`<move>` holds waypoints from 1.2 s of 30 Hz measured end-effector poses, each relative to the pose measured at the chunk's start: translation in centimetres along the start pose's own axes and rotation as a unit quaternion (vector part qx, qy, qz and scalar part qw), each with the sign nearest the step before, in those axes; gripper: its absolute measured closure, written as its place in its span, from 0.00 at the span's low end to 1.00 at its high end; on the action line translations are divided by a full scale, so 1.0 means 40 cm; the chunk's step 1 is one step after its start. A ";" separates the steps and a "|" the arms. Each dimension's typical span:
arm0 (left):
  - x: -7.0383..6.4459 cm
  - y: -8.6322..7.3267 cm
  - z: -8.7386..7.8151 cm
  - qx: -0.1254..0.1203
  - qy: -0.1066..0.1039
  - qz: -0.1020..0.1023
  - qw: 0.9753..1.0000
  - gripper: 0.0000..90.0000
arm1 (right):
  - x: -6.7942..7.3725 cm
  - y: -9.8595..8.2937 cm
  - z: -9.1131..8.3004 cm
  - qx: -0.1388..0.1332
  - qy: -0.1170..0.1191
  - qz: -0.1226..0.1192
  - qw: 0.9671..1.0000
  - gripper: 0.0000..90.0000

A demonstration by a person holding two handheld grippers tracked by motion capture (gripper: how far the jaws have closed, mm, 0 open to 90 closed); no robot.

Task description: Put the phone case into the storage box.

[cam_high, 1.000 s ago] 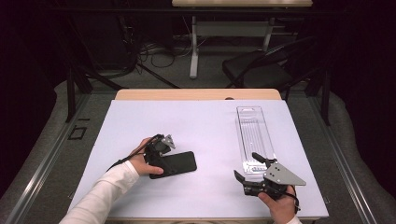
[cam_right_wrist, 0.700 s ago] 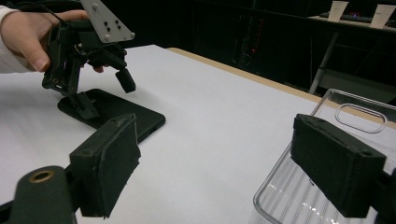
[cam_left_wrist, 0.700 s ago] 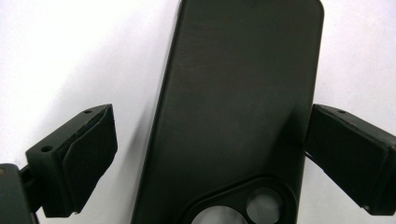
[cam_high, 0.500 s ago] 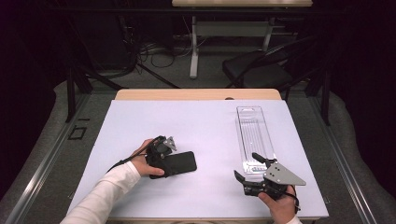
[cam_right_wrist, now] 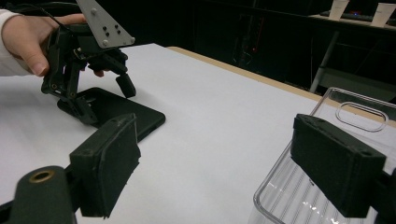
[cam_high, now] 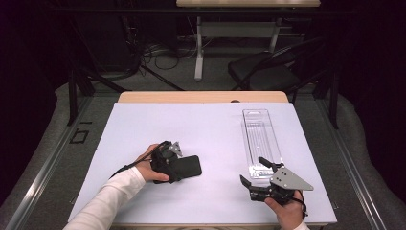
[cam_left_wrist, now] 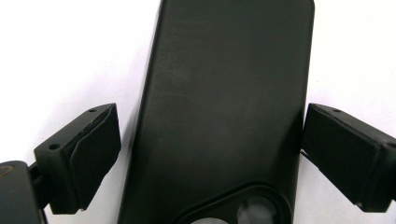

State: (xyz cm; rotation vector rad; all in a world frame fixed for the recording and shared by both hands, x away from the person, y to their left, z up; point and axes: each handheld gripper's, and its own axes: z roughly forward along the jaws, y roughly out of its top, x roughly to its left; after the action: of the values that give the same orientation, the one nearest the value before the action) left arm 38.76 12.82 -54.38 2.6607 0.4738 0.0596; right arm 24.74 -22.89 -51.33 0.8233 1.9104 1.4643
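Left claw point(cam_high: 178, 162): jaws standing apart, straddling the black phone case point(cam_high: 184, 167) lying flat on the white tabletop point(cam_high: 210, 134) | Right claw point(cam_high: 253, 173): jaws gaping apart, gripping nothing, hovering just beside the clear plastic tray point(cam_high: 261, 139).

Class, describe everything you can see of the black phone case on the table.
The black phone case is a flat, matte, rubbery-looking shell with rounded corners, lying flat on the white table, back side up. A raised ring around the camera cutout shows at its end nearest the left hand-held gripper. That gripper's jaws stand open on either side of the case; the left jaw is clear of its edge, while whether the right one touches cannot be told. It lies left of the clear plastic tray, apart from it.
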 end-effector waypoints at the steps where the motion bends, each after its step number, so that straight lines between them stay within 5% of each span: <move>1: 0.000 0.000 0.001 0.001 -0.001 0.000 1.000 0.06 | 0.000 0.000 0.000 0.000 0.000 0.000 1.000 0.16; 14: -0.001 -0.017 0.004 -0.024 0.000 -0.003 1.000 0.11 | 0.001 -0.002 0.002 0.001 0.001 0.003 1.000 0.16; 36: -0.003 -0.019 0.001 -0.026 0.000 0.003 1.000 0.14 | 0.001 -0.001 0.003 0.001 0.001 0.001 1.000 0.16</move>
State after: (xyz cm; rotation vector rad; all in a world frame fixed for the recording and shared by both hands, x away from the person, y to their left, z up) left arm 38.39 13.41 -54.75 2.6121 0.4586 0.0729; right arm 24.78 -22.80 -51.42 0.8250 1.9135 1.4658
